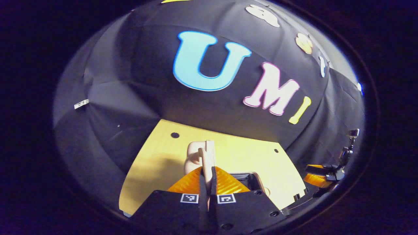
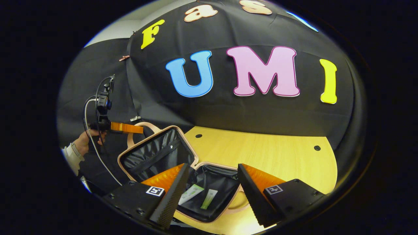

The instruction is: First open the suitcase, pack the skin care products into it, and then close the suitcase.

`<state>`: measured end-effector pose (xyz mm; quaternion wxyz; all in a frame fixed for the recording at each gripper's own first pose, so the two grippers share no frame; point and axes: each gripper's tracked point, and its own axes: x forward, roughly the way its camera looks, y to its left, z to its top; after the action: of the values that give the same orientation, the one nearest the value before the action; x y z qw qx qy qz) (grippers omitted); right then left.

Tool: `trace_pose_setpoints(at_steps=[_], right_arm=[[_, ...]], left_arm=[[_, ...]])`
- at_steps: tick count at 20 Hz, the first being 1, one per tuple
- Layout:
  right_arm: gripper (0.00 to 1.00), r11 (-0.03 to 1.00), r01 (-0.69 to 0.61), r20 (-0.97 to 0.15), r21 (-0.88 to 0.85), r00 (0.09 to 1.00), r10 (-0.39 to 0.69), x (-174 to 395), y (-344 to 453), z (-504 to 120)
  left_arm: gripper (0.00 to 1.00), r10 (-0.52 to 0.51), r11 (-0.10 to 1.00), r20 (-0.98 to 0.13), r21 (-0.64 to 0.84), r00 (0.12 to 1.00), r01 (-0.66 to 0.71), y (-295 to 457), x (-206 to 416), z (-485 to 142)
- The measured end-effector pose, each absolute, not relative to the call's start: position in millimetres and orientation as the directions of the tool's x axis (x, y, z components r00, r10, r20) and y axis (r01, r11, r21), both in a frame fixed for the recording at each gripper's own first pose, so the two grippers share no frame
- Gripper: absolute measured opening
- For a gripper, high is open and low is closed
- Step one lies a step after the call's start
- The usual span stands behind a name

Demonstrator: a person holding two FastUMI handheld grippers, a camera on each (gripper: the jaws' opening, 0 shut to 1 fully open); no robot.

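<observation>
Suitcase (image 2: 183, 169) lies open on the table (image 2: 277, 153). Its lid (image 2: 156, 153) stands tilted up on the left of the right gripper view, and the tray sits directly below the right gripper (image 2: 214, 192). Two tubes (image 2: 199, 195) lie side by side in the tray, long axes running roughly toward the camera.

Left gripper (image 1: 209, 178): fingers closed together on the upper edge of the lid by its handle (image 1: 196, 153) (grip looks firm, but the contact is partly hidden behind the fingers). In the right gripper view that gripper (image 2: 125, 128) is seen at the lid's top edge, with a hand (image 2: 86, 140) behind it.

Right gripper: jaws wide apart, holding nothing, hovering over the tray.

Judgement: products appear packed, so closing comes next. The lid must swing down toward the tray, with the left gripper leading, and the right gripper must clear out first.

Table is pale wood with small holes. Black cloth wall behind.
</observation>
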<state>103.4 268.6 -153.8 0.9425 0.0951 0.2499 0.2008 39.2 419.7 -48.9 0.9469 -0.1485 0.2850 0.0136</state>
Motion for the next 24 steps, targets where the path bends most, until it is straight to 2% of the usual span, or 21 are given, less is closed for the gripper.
trace_pose_setpoints(at_steps=[4,7,9,10,12,14,18,19,21,22,23,24], right_arm=[[0.95,0.918,-0.280,-0.419,0.280,0.825,0.379,93.5,247.4,-142.0],[0.95,0.944,-0.234,-0.435,0.233,0.843,0.317,79.5,221.6,-139.2],[0.95,0.955,-0.193,-0.439,0.225,0.855,0.276,71.1,203.4,-138.8],[0.95,0.961,-0.166,-0.445,0.223,0.859,0.252,68.2,192.1,-140.3],[0.95,0.970,-0.116,-0.459,0.215,0.865,0.205,58.2,171.7,-143.9],[0.95,0.977,-0.069,-0.472,0.202,0.867,0.159,49.8,153.7,-148.6],[0.95,0.981,-0.008,-0.486,0.196,0.868,0.104,33.1,127.5,-158.9],[0.95,0.982,0.000,-0.484,0.191,0.870,0.094,30.7,122.2,-160.5],[0.95,0.981,0.010,-0.483,0.191,0.871,0.086,29.7,111.8,-162.5],[0.95,0.981,0.007,-0.474,0.195,0.876,0.088,30.6,107.4,-161.5],[0.95,0.981,0.005,-0.467,0.192,0.880,0.087,31.5,102.6,-160.9],[0.95,0.984,0.004,-0.460,0.179,0.884,0.080,32.3,94.4,-159.7]], left_arm=[[0.06,-0.254,0.938,-0.509,-0.336,0.822,0.082,302.4,66.4,-42.2],[0.06,-0.428,0.886,-0.532,-0.406,0.730,0.224,207.1,81.8,-86.6],[0.10,-0.498,0.856,-0.581,-0.450,0.644,0.256,159.5,86.2,-129.6],[0.06,-0.517,0.848,-0.608,-0.461,0.603,0.263,142.9,89.2,-154.5],[0.06,-0.515,0.855,-0.685,-0.451,0.516,0.255,129.8,81.2,-197.9],[0.07,-0.471,0.882,-0.759,-0.405,0.450,0.240,128.4,75.1,-222.4],[0.09,-0.414,0.908,-0.830,-0.347,0.374,0.235,118.8,72.3,-245.5],[0.12,-0.379,0.921,-0.851,-0.306,0.363,0.242,123.3,76.8,-260.9],[0.27,-0.325,0.941,-0.892,-0.271,0.313,0.204,126.9,73.7,-268.4],[0.31,-0.322,0.944,-0.893,-0.278,0.315,0.178,125.0,75.1,-263.2],[0.39,-0.321,0.946,-0.884,-0.280,0.339,0.167,119.5,79.6,-255.8],[0.64,-0.314,0.948,-0.870,-0.268,0.380,0.169,116.9,87.2,-246.3]])
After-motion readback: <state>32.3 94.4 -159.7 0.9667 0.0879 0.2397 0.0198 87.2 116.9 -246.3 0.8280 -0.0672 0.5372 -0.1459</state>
